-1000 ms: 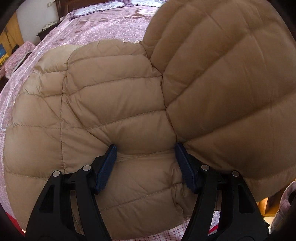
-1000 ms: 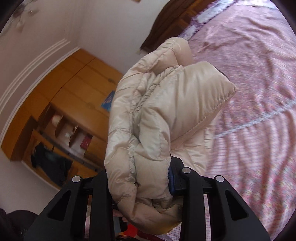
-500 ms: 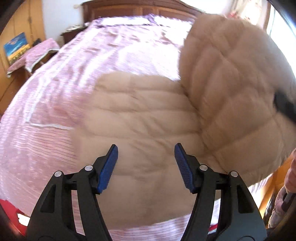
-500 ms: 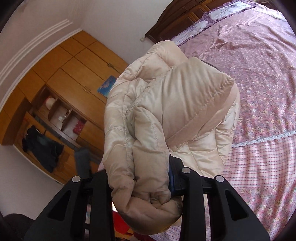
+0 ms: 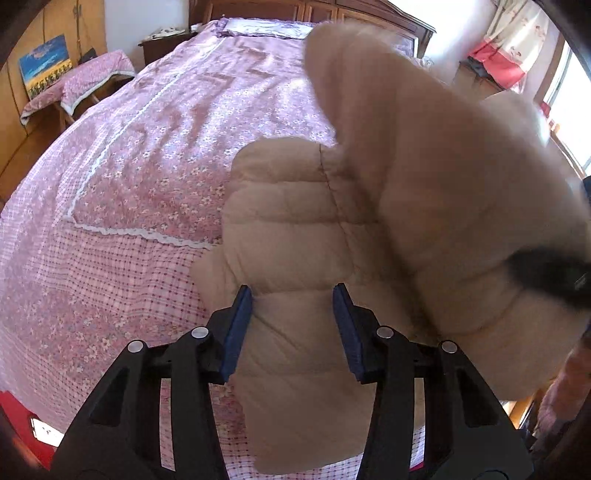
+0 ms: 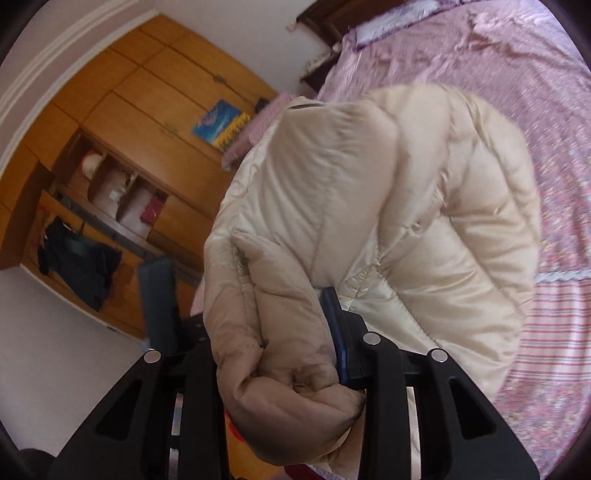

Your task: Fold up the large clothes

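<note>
Left wrist view showed the beige down jacket (image 5: 295, 229) lying on the pink floral bedspread (image 5: 147, 155) near the bed's foot edge, one quilted section flat with its long axis running from the camera toward the headboard (image 5: 295, 7), while a second section rose at the right, lifted and blurred. The left gripper (image 5: 291, 310) hung over the near end of the flat section; its jaws had just been closing and stood partly open, the blue pads (image 5: 236, 328) framing a ridge of padding, though whether they pressed on it or merely hovered above it could not be told. In the right wrist view the right gripper (image 6: 295, 332) was clamped on a bunched fold of the jacket (image 6: 388, 221), the fabric squeezed between the jaws and bulging out below them, its bulk standing up and away from the camera above the bedspread (image 6: 554, 129). The left gripper showed as a dark blur beside it. A wooden wardrobe (image 6: 147, 129) stood behind at the left.
</note>
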`<state>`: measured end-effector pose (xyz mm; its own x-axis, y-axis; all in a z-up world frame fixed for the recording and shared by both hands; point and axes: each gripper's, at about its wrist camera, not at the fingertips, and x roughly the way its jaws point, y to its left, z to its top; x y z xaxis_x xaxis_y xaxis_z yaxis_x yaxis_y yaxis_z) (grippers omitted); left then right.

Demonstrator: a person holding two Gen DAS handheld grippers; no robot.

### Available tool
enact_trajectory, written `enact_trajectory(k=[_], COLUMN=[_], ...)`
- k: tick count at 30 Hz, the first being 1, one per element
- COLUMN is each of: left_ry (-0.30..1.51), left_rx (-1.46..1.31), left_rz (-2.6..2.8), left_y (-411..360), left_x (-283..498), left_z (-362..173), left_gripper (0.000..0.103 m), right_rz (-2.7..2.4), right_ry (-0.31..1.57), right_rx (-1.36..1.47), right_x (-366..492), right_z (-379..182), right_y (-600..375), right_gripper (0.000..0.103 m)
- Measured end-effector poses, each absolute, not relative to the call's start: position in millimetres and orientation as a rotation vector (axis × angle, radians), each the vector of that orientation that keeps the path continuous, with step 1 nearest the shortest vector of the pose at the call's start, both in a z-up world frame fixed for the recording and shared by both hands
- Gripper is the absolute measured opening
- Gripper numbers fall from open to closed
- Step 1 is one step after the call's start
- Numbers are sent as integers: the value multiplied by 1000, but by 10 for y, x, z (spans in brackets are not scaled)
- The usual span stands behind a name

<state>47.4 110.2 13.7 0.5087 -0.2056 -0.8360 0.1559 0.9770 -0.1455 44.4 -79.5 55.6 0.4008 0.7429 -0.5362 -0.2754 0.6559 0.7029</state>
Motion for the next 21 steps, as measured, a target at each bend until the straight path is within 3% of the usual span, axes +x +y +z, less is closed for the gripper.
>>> enact_trajectory(k=[12,15,17,20,21], left_ry=[951,931,919,891,880], left_rx=[-60,-85,-88,-82,-77], left_rz=[-92,-95,-96,-98,-94], left_y=[1603,1685,1700,1677,1663], left_x=[295,303,311,280,271], left_z=[341,404,450,542,566], left_gripper=[46,46,46,58,60], right_rz=[693,694,704,751,752], right_ry=[1045,1027,1018,987,973], right_rx=[511,498,472,486,495], right_x=[589,533,481,433,395], right_z=[133,190,260,338,381], right_y=[-376,-410,-416,-398,-421], right_gripper=[33,39,47,84,84])
